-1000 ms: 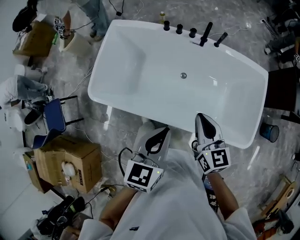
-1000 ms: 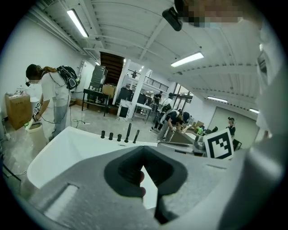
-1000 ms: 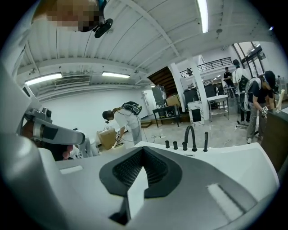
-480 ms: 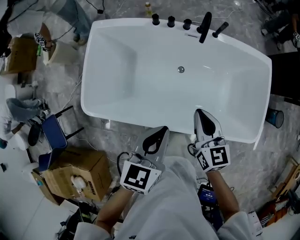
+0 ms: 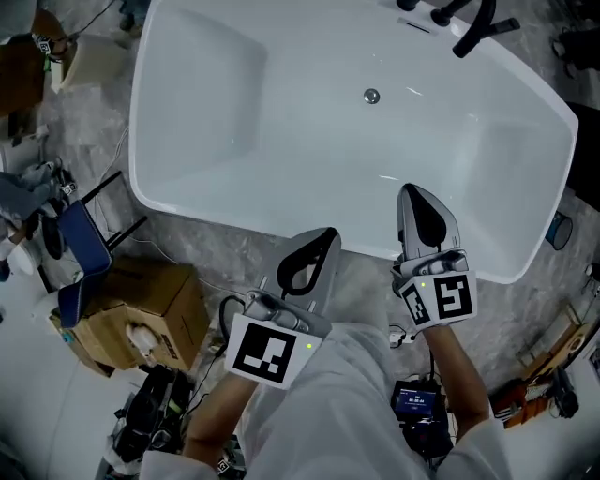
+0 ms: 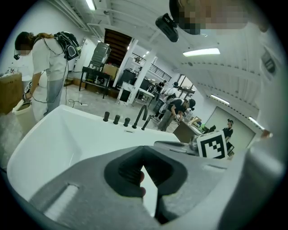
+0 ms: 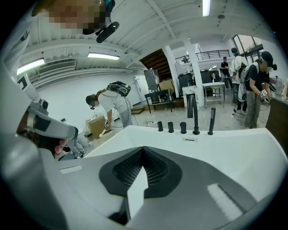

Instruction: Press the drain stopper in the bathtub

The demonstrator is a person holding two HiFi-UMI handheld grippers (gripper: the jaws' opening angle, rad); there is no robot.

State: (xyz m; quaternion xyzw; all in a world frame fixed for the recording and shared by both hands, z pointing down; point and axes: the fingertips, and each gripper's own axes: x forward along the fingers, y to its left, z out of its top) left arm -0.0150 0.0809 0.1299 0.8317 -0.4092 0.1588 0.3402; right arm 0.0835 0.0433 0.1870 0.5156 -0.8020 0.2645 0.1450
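Two grippers, both jaws closed on nothing. I hold the left gripper (image 5: 322, 236) with its tip at the near rim of the bathtub (image 5: 216, 131), and the right gripper (image 5: 413, 193) reaching over that rim. The drain stopper (image 5: 372, 96) sits on the tub floor, well apart from both and near the black faucet (image 5: 473, 28).

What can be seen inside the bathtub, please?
Inside the bathtub only the drain stopper shows, on its floor. The right gripper covers a small part of the near wall.
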